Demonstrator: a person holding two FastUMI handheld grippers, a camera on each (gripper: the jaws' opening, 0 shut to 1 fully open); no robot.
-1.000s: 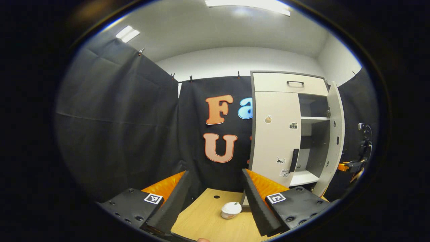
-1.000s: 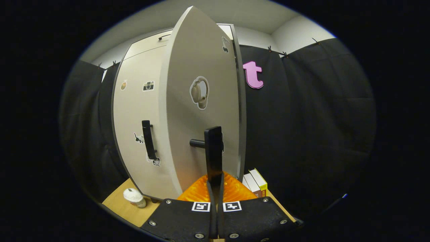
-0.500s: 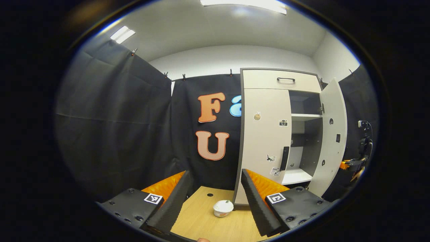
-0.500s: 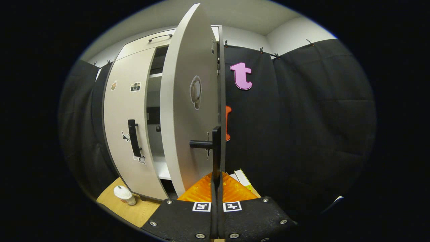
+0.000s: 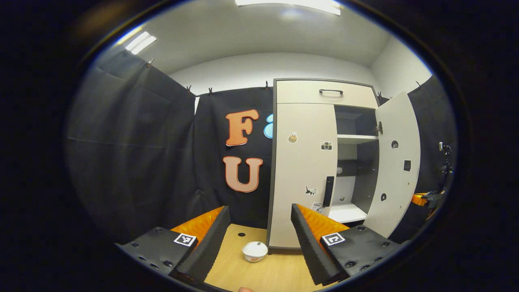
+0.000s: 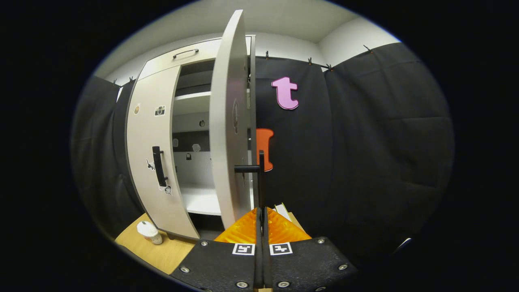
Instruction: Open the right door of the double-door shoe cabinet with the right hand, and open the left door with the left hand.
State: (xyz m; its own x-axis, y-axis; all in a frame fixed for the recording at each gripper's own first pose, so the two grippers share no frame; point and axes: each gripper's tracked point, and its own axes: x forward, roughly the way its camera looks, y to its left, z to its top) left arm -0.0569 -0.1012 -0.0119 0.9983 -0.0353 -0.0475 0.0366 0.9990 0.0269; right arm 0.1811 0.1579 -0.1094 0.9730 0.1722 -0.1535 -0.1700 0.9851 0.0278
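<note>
My right gripper (image 6: pixel 261 211) pinches the handle (image 6: pixel 260 178) of the right door (image 6: pixel 227 134), swung wide; my left gripper (image 5: pixel 259 227) is spread, left door (image 5: pixel 302 170) closed ahead.

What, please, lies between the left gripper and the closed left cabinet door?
In the left gripper view, bare tabletop and a small white cup lie between the left gripper and left door.

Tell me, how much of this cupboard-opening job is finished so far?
About half. The right door is swung wide, baring the shelves; the right gripper has its jaws shut on the right door's handle. The left door is closed, its handle untouched. The left gripper hangs back from it with jaws open, above the table with a small cup. Left to do: grasp that handle and pull.
</note>
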